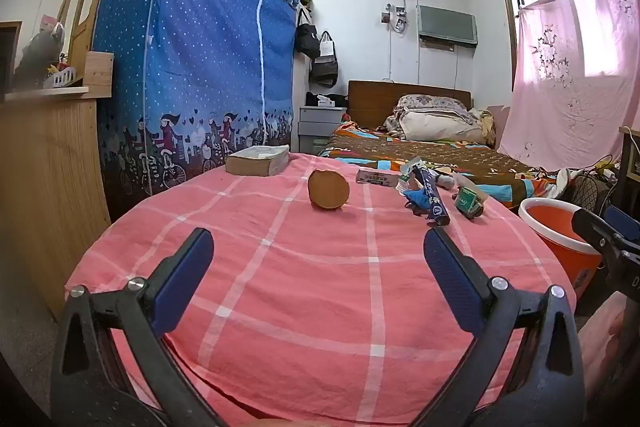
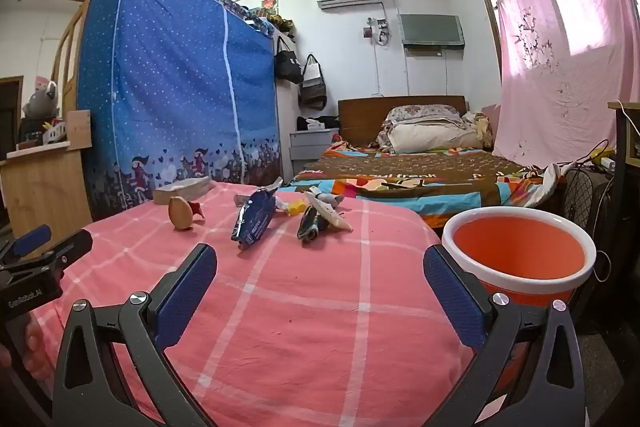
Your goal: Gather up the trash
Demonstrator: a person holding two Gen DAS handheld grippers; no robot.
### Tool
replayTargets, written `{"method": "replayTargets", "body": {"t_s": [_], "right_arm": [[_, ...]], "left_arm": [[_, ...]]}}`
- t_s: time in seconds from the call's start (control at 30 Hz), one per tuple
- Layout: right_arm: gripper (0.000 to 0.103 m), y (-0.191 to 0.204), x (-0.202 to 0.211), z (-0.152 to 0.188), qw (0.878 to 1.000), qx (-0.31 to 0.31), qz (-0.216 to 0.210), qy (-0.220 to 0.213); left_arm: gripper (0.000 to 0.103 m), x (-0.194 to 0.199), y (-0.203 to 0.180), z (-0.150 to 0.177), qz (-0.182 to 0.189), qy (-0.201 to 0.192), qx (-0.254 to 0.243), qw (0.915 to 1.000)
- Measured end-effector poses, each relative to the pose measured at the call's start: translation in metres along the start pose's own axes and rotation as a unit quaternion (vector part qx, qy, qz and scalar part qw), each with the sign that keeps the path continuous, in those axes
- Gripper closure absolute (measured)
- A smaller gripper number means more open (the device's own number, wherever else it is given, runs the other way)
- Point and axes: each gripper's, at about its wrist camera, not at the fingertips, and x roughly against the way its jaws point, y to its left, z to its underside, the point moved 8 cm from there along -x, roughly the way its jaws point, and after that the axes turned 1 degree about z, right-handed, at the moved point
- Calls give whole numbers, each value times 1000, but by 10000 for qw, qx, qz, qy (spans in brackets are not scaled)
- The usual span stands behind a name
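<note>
Both claws spread apart, empty: left claw, right claw. Blue wrapper and crumpled trash ahead on pink-checked desk, well apart from pads; orange bucket just right.

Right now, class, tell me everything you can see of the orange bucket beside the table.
The orange bucket is a round tub, plastic by its look, with a thick white rim and a smooth orange inside. It stands upright and open beside the right edge of the table's pink checked cloth. What shows of its inside holds nothing. Neither claw touches it. Its base is hidden, so what it stands on cannot be seen.
</note>
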Motion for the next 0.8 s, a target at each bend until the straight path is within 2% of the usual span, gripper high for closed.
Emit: {"method": "replayTargets", "body": {"t_s": [0.8], "right_arm": [[0, 0, -1, 2, 10000, -67, -10, 53]], "left_arm": [[0, 0, 0, 0, -4, -2, -14, 10000]]}}
